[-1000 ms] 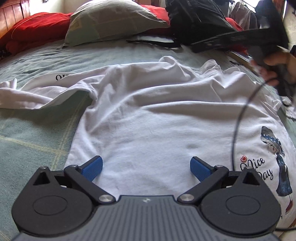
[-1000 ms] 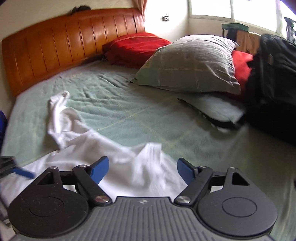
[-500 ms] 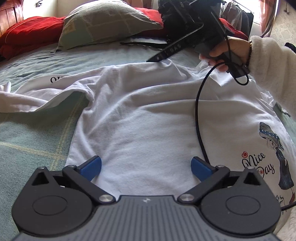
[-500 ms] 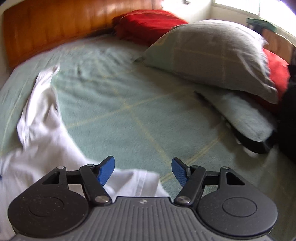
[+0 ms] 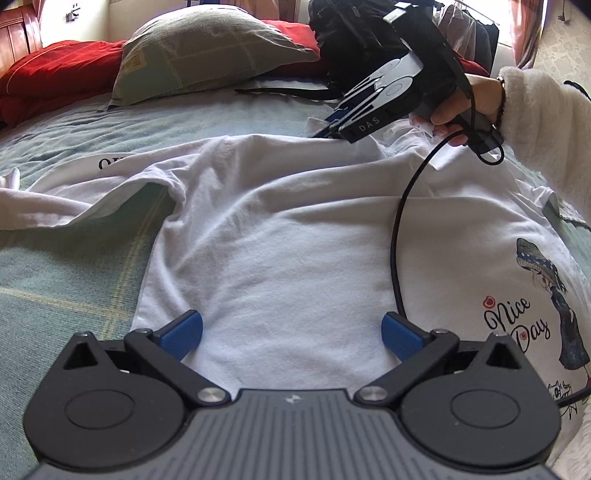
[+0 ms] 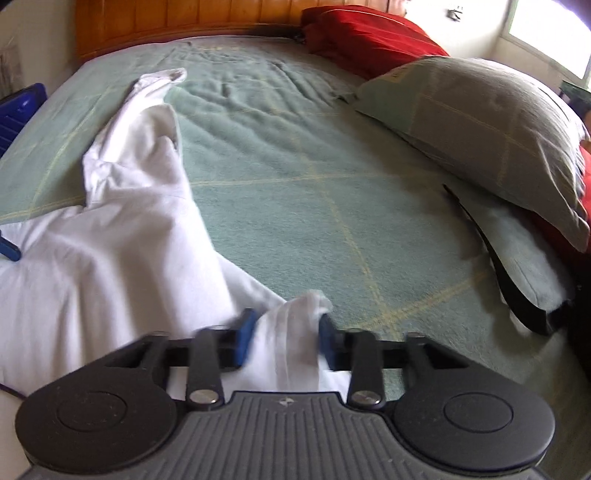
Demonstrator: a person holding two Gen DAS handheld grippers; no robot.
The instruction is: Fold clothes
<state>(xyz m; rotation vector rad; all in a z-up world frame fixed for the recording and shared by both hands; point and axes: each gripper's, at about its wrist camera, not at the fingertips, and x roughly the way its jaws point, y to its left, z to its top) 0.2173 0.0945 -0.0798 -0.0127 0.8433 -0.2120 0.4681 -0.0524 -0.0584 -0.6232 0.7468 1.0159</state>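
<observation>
White long-sleeved shirt (image 5: pixel 280 236) lies spread back-up on the green checked bed cover (image 6: pixel 332 155), hem end near, collar end far. A "Nice Day" print (image 5: pixel 517 317) shows on the part turned over at the right edge. One sleeve (image 6: pixel 140 122) trails out over the cover toward the wooden headboard (image 6: pixel 184 22).

Right hand-held gripper (image 6: pixel 284 339): its jaws have just been closing and are now narrow, with a bunched fold of the shirt's far edge pinched between the blue pads (image 6: pixel 245 338). In the left wrist view it sits at the far side of the shirt, held by a hand (image 5: pixel 461 110) in a fluffy white sleeve; its cable (image 5: pixel 399 229) droops across the cloth. Judged: the grip is taken at the shoulder or collar end so that edge can be lifted and carried over for a fold.

Left hand-held gripper (image 5: pixel 291 332): jaws wide, nothing between them, poised over the near hem. Probably waiting to take the matching corner.

Beyond: grey-green pillow (image 5: pixel 207 48), red pillow (image 5: pixel 55 70), black bag (image 5: pixel 354 33) at the far side.
</observation>
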